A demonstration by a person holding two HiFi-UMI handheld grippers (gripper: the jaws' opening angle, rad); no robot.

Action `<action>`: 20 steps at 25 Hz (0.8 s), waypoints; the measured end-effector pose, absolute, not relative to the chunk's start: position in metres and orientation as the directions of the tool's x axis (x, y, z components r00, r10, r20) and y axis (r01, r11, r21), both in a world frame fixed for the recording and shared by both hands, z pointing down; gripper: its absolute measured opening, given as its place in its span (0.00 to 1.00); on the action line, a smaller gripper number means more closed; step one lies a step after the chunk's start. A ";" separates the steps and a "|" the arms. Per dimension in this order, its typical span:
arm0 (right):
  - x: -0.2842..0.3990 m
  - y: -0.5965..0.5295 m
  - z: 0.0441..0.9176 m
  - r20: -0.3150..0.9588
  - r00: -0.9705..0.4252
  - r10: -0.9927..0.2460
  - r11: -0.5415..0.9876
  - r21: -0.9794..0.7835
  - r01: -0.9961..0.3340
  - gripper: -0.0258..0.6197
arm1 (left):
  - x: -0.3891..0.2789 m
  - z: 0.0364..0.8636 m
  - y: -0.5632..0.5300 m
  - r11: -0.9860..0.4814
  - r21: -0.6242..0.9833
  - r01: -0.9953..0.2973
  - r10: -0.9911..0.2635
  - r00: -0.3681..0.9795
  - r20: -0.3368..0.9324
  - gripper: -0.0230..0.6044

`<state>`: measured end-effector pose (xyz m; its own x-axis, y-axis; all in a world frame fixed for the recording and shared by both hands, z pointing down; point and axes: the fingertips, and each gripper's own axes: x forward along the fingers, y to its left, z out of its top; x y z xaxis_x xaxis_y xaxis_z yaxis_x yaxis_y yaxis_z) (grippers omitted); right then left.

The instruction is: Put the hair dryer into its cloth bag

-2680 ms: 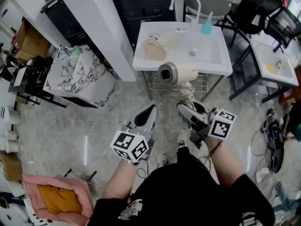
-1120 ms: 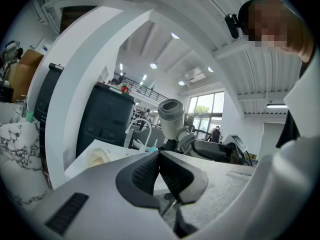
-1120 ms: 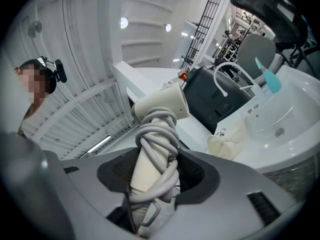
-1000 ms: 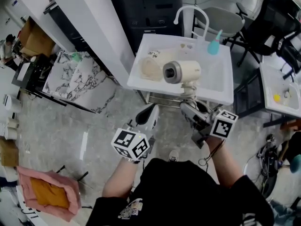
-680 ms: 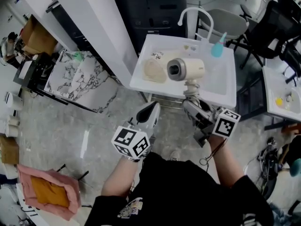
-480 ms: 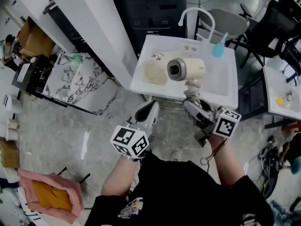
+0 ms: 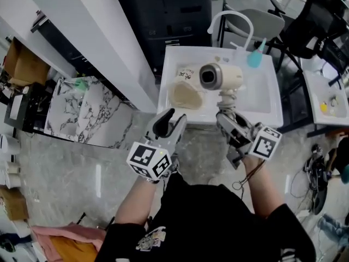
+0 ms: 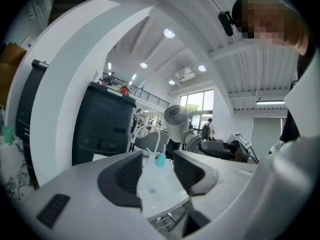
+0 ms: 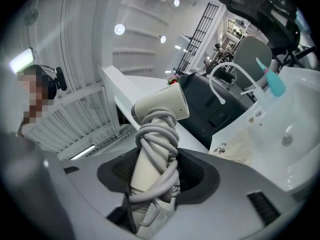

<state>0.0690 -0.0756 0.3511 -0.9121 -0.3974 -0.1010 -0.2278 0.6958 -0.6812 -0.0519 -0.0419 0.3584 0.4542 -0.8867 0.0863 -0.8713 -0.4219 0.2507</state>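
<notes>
My right gripper (image 7: 226, 115) is shut on the cord-wrapped handle of the cream hair dryer (image 7: 220, 76), which it holds upright over the white sink (image 7: 274, 103). In the right gripper view the handle (image 9: 156, 149) fills the space between the pads. The beige cloth bag (image 7: 186, 94) lies in the sink's left part, just left of the dryer, and shows in the right gripper view (image 9: 236, 147). My left gripper (image 7: 173, 120) hovers at the sink's front edge below the bag. Its jaws have just been opening and nothing is between them (image 8: 157, 170).
A curved white faucet (image 7: 232, 21) and a teal bottle (image 7: 254, 57) stand at the sink's back. A black cabinet (image 7: 163, 12) is behind it and a white column (image 7: 103, 42) to its left. A marble-patterned box (image 7: 82, 111) sits on the floor to the left.
Both grippers have moved forward to the sink. The hair dryer now hangs over the basin beside the bag. The left jaws, earlier together, now stand apart.
</notes>
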 end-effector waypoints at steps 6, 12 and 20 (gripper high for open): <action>0.034 -0.101 0.346 -0.095 -0.888 -0.451 0.682 -0.678 -0.274 0.38 | -0.090 0.358 -0.078 -0.467 0.165 -0.869 -0.864 0.488 0.122 0.43; 0.008 -0.119 0.344 -0.090 -0.859 -0.504 0.664 -0.677 -0.318 0.38 | -0.120 0.363 -0.106 -0.525 0.123 -0.842 -0.831 0.538 0.140 0.46; -0.018 -0.137 0.347 -0.086 -0.813 -0.576 0.632 -0.677 -0.377 0.38 | -0.147 0.375 -0.137 -0.607 0.054 -0.793 -0.774 0.605 0.185 0.49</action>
